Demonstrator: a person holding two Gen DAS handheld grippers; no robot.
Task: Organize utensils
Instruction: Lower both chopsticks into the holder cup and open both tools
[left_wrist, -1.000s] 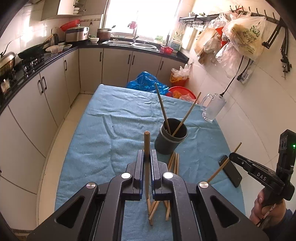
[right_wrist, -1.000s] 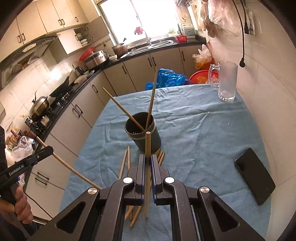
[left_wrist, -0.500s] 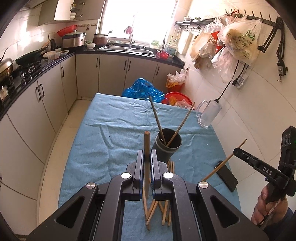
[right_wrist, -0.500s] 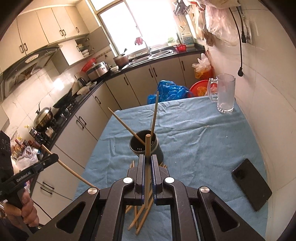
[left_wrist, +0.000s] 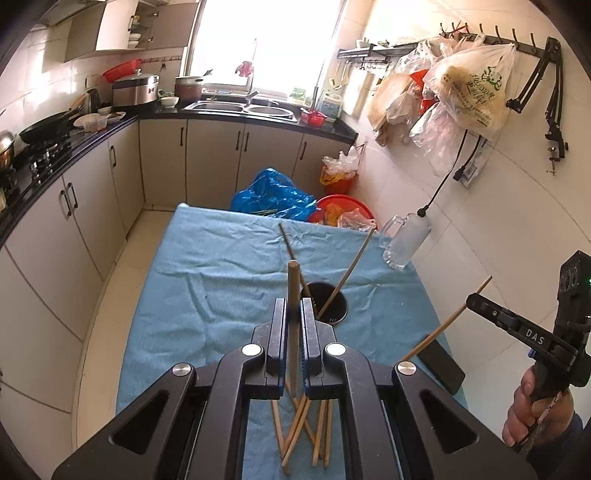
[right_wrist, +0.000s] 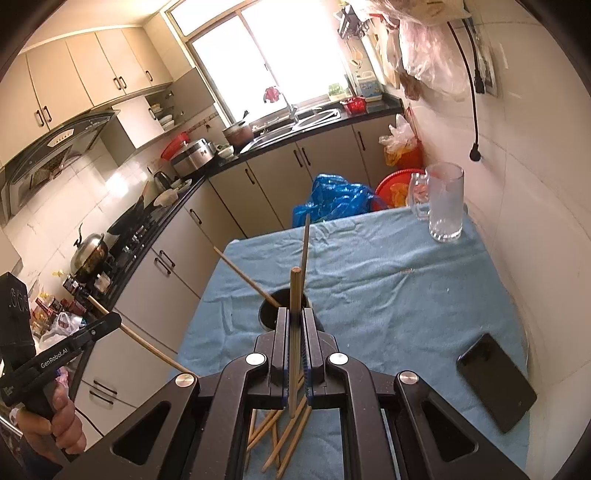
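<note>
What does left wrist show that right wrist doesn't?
Left wrist only: the hanging plastic bags on wall hooks, and the right gripper shut on a chopstick.

Right wrist only: the range hood and the left gripper.

Both: the black cup holding two chopsticks, loose chopsticks on the blue cloth, glass mug, phone.

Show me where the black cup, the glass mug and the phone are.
black cup (left_wrist: 338, 295), left wrist view, on its far inner wall.
glass mug (right_wrist: 445, 203), right wrist view, on the middle of its body.
phone (right_wrist: 496, 380), right wrist view, on its dark screen.
</note>
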